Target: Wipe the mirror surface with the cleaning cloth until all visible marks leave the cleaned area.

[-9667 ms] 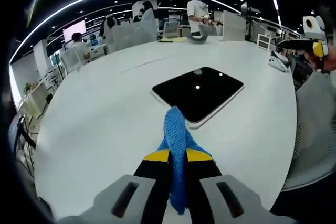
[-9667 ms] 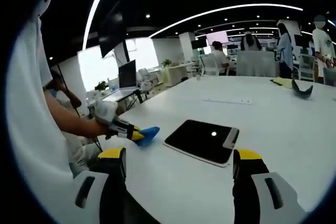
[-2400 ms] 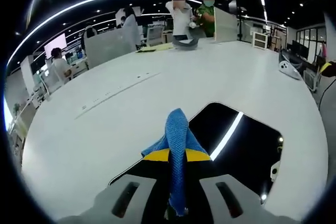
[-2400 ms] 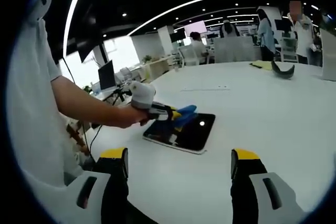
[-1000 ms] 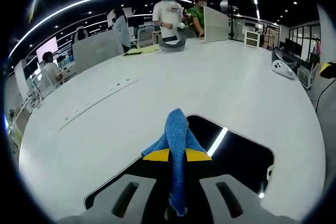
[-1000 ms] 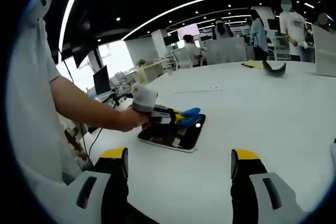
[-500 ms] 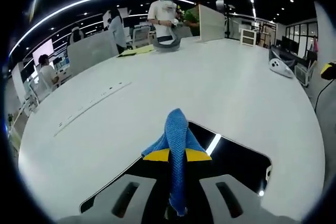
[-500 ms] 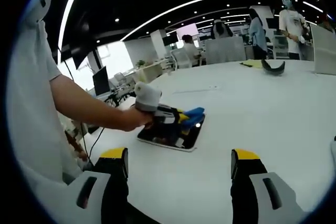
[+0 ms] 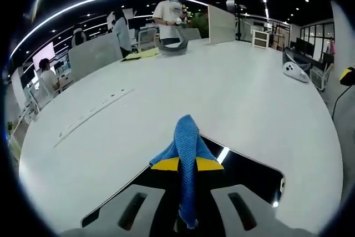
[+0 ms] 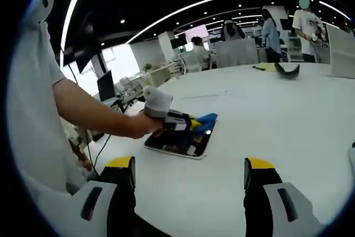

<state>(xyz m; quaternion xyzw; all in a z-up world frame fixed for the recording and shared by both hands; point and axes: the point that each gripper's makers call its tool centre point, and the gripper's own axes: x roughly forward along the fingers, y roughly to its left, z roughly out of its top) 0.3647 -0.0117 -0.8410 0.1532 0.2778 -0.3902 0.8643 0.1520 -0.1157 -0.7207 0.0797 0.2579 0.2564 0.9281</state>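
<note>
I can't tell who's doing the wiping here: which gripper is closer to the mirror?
Left. The left gripper, clamping the blue cloth, is right over the mirror; the right gripper hangs open, back from it.

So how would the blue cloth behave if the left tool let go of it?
Probably floppy: the cloth bunches and folds where the left tool pinches it. Its knit looks light, so it would likely slump on the mirror, not slide.

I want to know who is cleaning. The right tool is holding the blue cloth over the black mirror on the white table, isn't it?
Not quite: it is the left tool that holds the blue cloth over the black mirror on the white table. The left gripper view shows the cloth pinched between its jaws. In the right gripper view, the right tool stands open, holding nothing.
</note>
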